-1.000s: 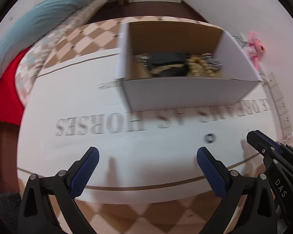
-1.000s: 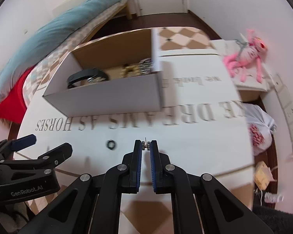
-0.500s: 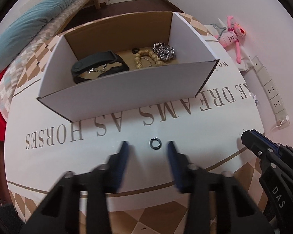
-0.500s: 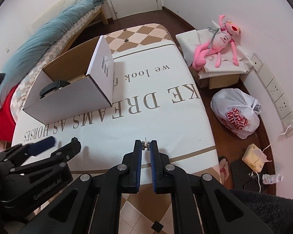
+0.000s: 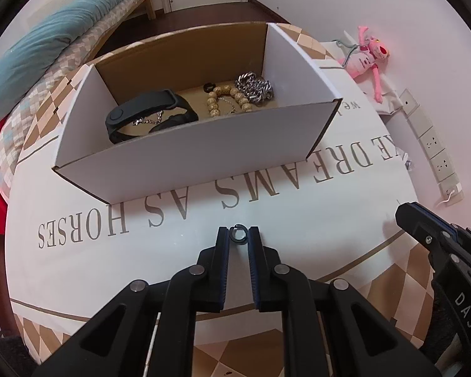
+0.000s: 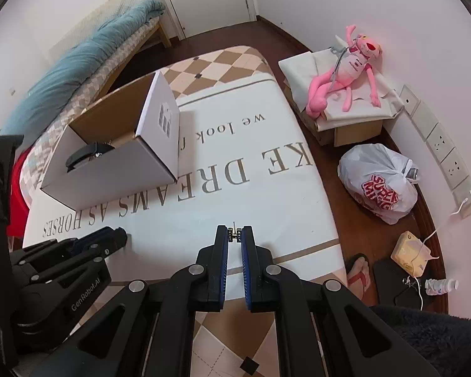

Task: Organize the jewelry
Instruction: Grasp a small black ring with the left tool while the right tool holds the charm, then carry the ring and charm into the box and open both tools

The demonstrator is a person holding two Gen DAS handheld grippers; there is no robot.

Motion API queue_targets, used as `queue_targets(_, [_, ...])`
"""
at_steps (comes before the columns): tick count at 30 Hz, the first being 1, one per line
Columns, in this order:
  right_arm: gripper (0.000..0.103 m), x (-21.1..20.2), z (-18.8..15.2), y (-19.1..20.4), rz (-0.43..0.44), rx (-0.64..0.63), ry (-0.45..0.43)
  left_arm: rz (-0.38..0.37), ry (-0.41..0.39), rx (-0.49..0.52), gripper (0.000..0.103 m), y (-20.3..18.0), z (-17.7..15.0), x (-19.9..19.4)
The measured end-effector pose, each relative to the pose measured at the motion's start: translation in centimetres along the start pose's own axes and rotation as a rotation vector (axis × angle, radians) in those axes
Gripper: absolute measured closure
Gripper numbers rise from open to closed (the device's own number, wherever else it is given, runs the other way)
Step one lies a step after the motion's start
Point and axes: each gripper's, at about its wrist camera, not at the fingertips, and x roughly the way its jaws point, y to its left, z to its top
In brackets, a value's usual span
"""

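Observation:
A small dark ring (image 5: 239, 235) lies on the white printed cloth (image 5: 298, 220), between the tips of my left gripper (image 5: 238, 235), whose jaws have closed in on it. My right gripper (image 6: 235, 236) is shut on a tiny metal earring (image 6: 234, 234) and hovers above the cloth to the right. An open white cardboard box (image 5: 188, 154) stands beyond the ring. It holds a black band (image 5: 141, 114), a bead bracelet (image 5: 226, 99), a silver chain (image 5: 256, 86) and a small black ring (image 5: 208, 87). The box also shows in the right wrist view (image 6: 116, 163).
The right gripper's body (image 5: 449, 251) shows at the right edge of the left wrist view. A pink plush toy (image 6: 345, 69) lies on a low box, and a white plastic bag (image 6: 380, 182) sits on the floor to the right. A bed with a teal quilt (image 6: 88, 62) lies at the far left.
My left gripper swung toward the ring and its jaws closed from wide open to tight around it. My right gripper, still shut on the earring, moved right, away from the box.

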Motion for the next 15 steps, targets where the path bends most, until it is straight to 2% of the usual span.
queue_targets(8, [0.094, -2.0, 0.9, 0.7, 0.041, 0.007, -0.041, -0.020, -0.072, -0.007, 0.094, 0.5, 0.2, -3.8])
queue_targets(12, [0.094, -3.6, 2.6, 2.0, 0.092, 0.001, -0.074, -0.050, -0.121, -0.053, 0.094, 2.6, 1.5, -7.2])
queue_targets(15, [0.094, -4.0, 4.6, 3.7, 0.134, -0.018, -0.087, -0.094, -0.113, -0.095, 0.094, 4.9, 3.2, -8.5])
